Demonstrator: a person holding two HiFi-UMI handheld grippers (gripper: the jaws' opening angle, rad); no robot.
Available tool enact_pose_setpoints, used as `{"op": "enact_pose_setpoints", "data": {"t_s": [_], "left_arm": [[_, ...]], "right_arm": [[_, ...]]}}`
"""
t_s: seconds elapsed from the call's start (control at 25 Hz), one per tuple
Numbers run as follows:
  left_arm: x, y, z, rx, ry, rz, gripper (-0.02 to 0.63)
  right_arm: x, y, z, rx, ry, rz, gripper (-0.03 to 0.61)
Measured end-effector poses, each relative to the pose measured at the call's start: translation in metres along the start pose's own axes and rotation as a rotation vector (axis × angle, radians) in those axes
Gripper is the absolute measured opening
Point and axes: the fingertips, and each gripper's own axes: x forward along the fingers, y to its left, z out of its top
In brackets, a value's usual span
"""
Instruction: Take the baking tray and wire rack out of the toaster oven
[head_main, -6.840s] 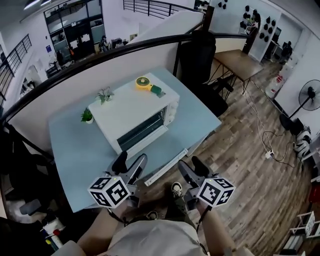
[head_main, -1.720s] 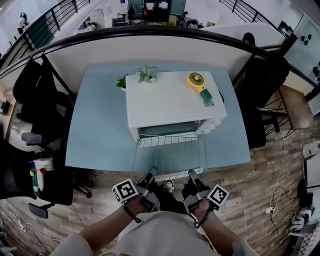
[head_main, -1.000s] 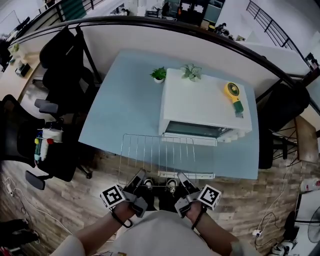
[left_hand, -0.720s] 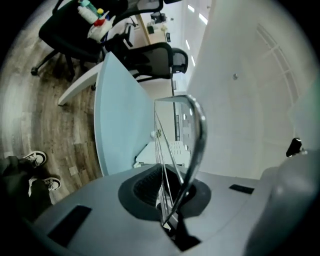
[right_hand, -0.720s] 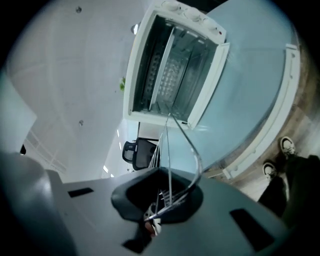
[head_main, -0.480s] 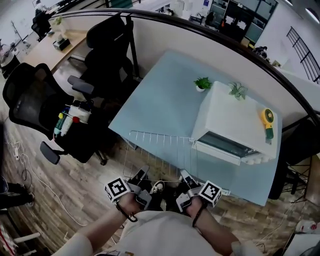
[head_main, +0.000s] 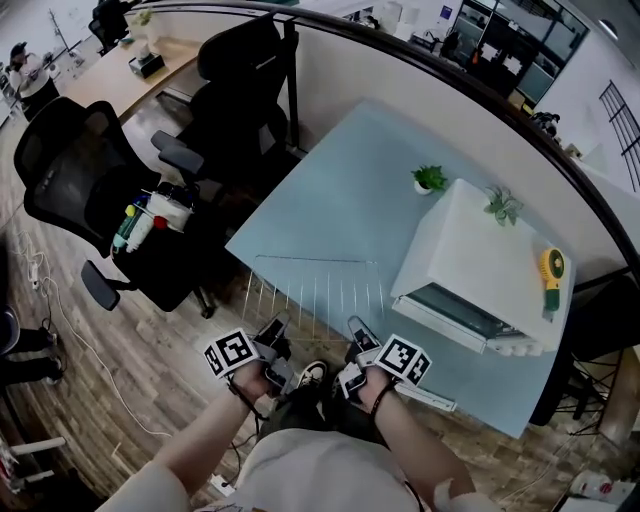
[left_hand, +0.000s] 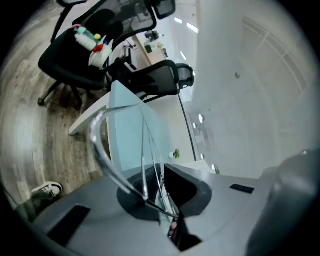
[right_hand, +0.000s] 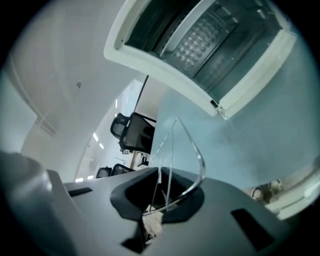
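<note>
A pale blue table (head_main: 340, 190) is standing on a wooden floor (head_main: 130, 400). A white toaster oven (head_main: 490, 265) is sitting on its right part, its door hanging open toward the near edge. A small potted plant (head_main: 430, 180) is standing on the tabletop just beside the oven's far corner, and a long white strip (head_main: 432, 398) is lying along the near edge
</note>
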Motion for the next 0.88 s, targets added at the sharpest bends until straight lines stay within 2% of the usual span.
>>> {"op": "enact_pose_setpoints", "data": {"t_s": [0.12, 0.36, 0.48, 0.64, 0.76, 0.88], "left_arm": [[0.015, 0.022, 0.007, 0.041, 0.007, 0.059, 0.030], [0.041, 0.041, 0.021, 0.033, -0.042, 0.073, 0.029], [0.053, 0.048, 0.026, 0.013, -0.070, 0.093, 0.029], [0.066, 0.060, 0.038, 0.005, -0.100, 0.126, 0.029], [0.076, 0.071, 0.049, 0.009, -0.125, 0.162, 0.041], [0.086, 0.079, 0.059, 0.028, -0.132, 0.188, 0.057]], "right_arm": [[0.023, -0.013, 0.000, -0.038, 0.048, -0.068, 0.026], [0.055, -0.030, 0.013, -0.041, 0.076, -0.071, 0.031], [0.068, -0.038, 0.021, -0.062, 0.087, -0.094, 0.054], [0.085, -0.052, 0.026, -0.097, 0.112, -0.168, 0.112], [0.096, -0.065, 0.031, -0.175, 0.151, -0.269, 0.201], [0.106, -0.071, 0.035, -0.256, 0.173, -0.340, 0.245]]}}
